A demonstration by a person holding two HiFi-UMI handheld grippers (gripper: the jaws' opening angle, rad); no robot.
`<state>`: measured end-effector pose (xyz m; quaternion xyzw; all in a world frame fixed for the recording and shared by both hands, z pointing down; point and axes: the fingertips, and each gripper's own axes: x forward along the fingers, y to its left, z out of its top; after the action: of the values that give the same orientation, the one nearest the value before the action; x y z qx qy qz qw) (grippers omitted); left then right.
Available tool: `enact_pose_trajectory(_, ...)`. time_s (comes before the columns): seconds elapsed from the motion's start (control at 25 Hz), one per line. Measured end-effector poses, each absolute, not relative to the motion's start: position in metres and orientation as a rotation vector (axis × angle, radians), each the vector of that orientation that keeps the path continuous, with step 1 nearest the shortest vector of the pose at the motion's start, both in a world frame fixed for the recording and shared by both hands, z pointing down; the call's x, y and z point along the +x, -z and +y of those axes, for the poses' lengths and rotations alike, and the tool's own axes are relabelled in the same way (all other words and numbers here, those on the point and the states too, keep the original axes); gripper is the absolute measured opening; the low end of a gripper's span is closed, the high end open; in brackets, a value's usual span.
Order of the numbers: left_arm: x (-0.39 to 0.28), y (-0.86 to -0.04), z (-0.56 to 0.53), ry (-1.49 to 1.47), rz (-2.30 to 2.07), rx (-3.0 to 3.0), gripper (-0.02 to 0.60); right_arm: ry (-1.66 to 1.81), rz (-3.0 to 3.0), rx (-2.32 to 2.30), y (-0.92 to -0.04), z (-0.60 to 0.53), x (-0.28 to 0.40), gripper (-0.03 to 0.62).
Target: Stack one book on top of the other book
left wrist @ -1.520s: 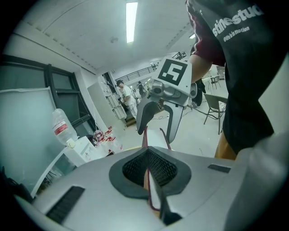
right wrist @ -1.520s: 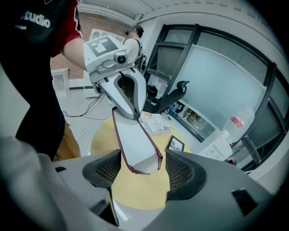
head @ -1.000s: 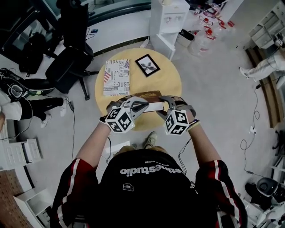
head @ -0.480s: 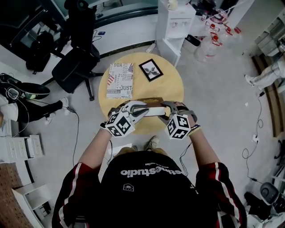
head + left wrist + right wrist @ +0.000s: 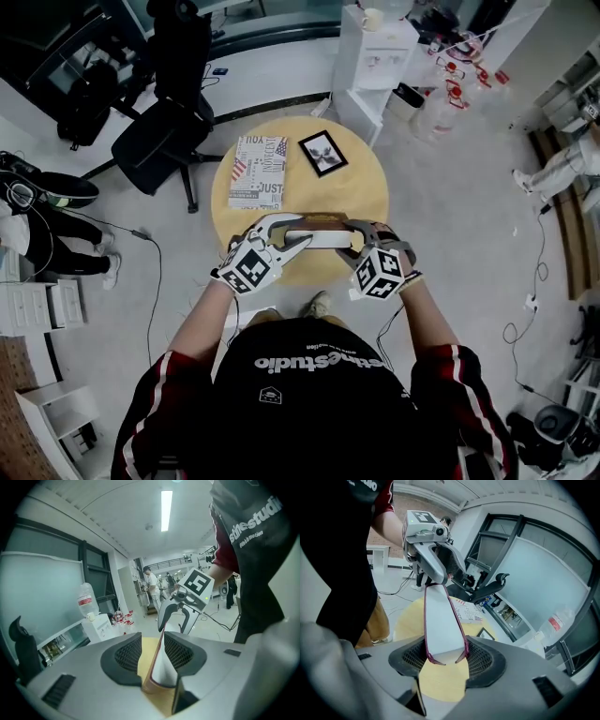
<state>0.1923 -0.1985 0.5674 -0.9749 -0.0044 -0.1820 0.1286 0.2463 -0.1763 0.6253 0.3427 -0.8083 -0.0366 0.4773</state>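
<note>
The right gripper clamps one short end of the maroon book, held on edge. The far end stands between the jaws of the left gripper, which have just been opening and are now wide, with one pad clear of the cover. The book is probably a stiff, fairly heavy hardback with smooth covers, best gripped across the covers at both ends. The printed book lies flat on the table, ahead and right of the right gripper.

**Legible print in the scene**

On the black shirt, white lettering reads "stinestudio", inverted in the head view. A smaller line beneath it cannot be read with certainty. The word-print book lying on the desk has a cover set in bold capitals, of which "JUST" is legible. The remaining words are unclear.
</note>
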Motion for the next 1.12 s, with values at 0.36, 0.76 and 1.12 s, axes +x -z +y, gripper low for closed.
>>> enact_pose_trajectory(0.36,0.148,-0.528,-0.218,0.393,0.188,-2.854,0.108,0.085,-1.959,0.867,-0.619,-0.175,0.242,0.258)
enact_pose_trajectory(0.76,0.093,-0.507,-0.231,0.292,0.333,-2.87,0.042,0.069,-1.918,0.914,-0.608,-0.173,0.229,0.258)
enact_pose_trajectory(1.12,0.058,-0.501,-0.235,0.216,0.386,-2.903,0.017,0.069,-1.874,1.01,-0.589,-0.173,0.216,0.257)
